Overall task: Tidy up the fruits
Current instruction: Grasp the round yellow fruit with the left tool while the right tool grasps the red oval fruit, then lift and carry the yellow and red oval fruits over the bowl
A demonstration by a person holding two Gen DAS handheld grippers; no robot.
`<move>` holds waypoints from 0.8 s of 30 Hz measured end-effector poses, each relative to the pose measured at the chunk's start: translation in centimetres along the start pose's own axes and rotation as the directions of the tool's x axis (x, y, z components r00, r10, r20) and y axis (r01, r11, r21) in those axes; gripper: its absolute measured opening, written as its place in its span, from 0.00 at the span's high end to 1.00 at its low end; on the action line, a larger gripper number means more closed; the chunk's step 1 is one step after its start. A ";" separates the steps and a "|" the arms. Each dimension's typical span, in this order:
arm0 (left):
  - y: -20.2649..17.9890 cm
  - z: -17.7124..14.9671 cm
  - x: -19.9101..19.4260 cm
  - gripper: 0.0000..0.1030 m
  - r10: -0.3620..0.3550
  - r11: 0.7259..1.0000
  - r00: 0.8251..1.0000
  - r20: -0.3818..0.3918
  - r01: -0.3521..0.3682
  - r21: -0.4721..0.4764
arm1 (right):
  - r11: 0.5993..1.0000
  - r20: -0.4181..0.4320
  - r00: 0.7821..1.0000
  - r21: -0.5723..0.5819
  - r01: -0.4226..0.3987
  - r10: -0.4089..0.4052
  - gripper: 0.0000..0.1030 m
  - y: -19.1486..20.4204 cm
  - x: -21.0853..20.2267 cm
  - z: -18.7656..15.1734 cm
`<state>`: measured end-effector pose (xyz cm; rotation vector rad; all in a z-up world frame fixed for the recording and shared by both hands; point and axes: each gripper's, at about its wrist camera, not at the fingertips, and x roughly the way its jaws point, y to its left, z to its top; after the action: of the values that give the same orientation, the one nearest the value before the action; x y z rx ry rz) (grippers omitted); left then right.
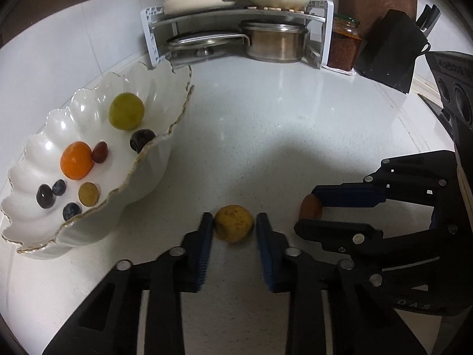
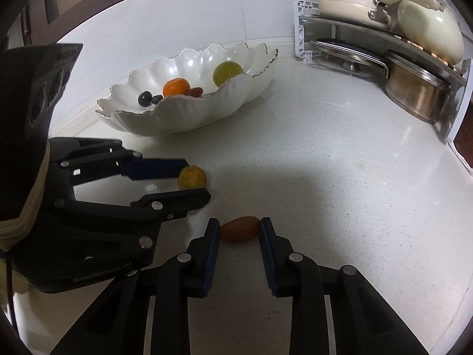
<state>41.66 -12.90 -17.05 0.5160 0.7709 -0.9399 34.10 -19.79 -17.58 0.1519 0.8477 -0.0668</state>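
While both claws sit low over the white worktop (image 2: 340,162), the biggest thing on it is the scalloped white bowl (image 1: 165,159), standing near the back wall and well to the left of the claws. At the far corner a rack (image 1: 236,14) carries cream pots on top, with a steel pot (image 1: 273,41) and a lid beneath. A jar (image 1: 346,44) of red stuff and a black knife block (image 1: 390,47) stand just beside the rack.

Inside the bowl lie a green fruit (image 1: 126,111), an orange (image 1: 77,160), a small yellow-green fruit (image 1: 88,194), 2 dark red ones and 3 small dark berries.

Left claw (image 1: 235,226) is pinched on a yellow fruit (image 1: 234,223) that rests on the worktop just in front of the bowl; the blue pads (image 1: 207,236) touch it on both sides. From the right-hand camera the same fruit (image 2: 192,177) shows between the 2 fingers, sitting on the surface.

Right claw (image 2: 239,230) is pinched on a small reddish-brown oval fruit (image 2: 239,229), also lying on the worktop, with a fingertip against each end. It lies just beside the yellow fruit, to its right, and the 2 claws are near each other without touching.
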 end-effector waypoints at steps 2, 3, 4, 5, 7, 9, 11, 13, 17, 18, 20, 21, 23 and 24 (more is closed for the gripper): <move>-0.1 0.0 -0.1 0.73 0.003 1.000 1.000 0.003 -0.003 -0.001 | 1.000 0.002 1.000 0.011 -0.009 0.009 0.73 -0.2 0.0 0.0; -0.2 0.0 -0.2 0.73 0.005 1.000 1.000 0.006 -0.005 -0.004 | 1.000 0.002 1.000 0.013 -0.012 0.012 0.73 -0.2 0.0 0.0; -0.2 0.0 -0.4 0.73 0.008 1.000 1.000 0.008 -0.008 -0.008 | 1.000 0.005 1.000 0.019 -0.015 0.015 0.73 -0.3 0.0 0.0; -0.2 0.0 -0.7 0.73 0.013 1.000 1.000 0.013 -0.013 -0.014 | 1.000 0.006 1.000 0.022 -0.020 0.020 0.73 -0.3 -0.1 0.0; -0.1 -0.1 -1.1 0.73 0.025 0.999 1.000 0.017 -0.024 -0.028 | 0.999 0.006 1.000 0.023 -0.023 0.023 0.73 -0.2 -0.1 -0.1; -0.1 -0.2 -1.4 0.73 0.029 0.998 0.999 0.019 -0.029 -0.049 | 0.999 0.007 1.000 0.024 -0.028 0.028 0.73 -0.3 -0.2 0.0; -0.1 -0.3 -1.8 0.73 0.038 0.997 0.999 0.021 -0.037 -0.062 | 0.999 0.012 0.999 0.025 -0.030 0.030 0.73 -0.3 -0.4 0.0; -0.1 -0.5 -2.1 0.73 0.053 0.996 0.998 0.024 -0.051 -0.076 | 0.999 0.016 0.999 0.022 -0.030 0.030 0.73 -0.3 -0.6 0.0; 0.0 -0.6 -2.8 0.73 0.056 0.992 0.998 0.027 -0.052 -0.113 | 0.999 0.024 0.999 0.019 -0.031 0.031 0.73 -0.2 -1.0 0.1; -0.1 -0.6 -3.1 0.73 0.060 0.991 0.998 0.029 -0.056 -0.119 | 0.999 0.027 0.999 0.017 -0.033 0.032 0.73 -0.2 -1.2 0.1; -0.2 -0.7 -3.6 0.73 0.069 0.990 0.997 0.032 -0.064 -0.129 | 0.999 0.035 0.999 0.010 -0.031 0.030 0.73 -0.1 -1.6 0.2; -0.2 -0.7 -3.9 0.73 0.074 0.988 0.997 0.034 -0.069 -0.140 | 0.999 0.039 0.999 0.008 -0.031 0.031 0.73 -0.1 -1.8 0.3; -0.2 -0.7 -4.4 0.73 0.079 0.985 0.996 0.040 -0.072 -0.156 | 0.999 0.047 0.998 0.005 -0.033 0.033 0.73 0.1 -2.2 0.4; -0.2 -0.7 -4.8 0.73 0.083 0.983 0.996 0.046 -0.074 -0.165 | 0.999 0.050 0.998 0.002 -0.033 0.033 0.73 0.0 -2.4 0.4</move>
<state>39.52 -10.00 -13.82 0.3742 0.7673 -0.8063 32.83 -19.83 -15.48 0.1666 0.7954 -0.0409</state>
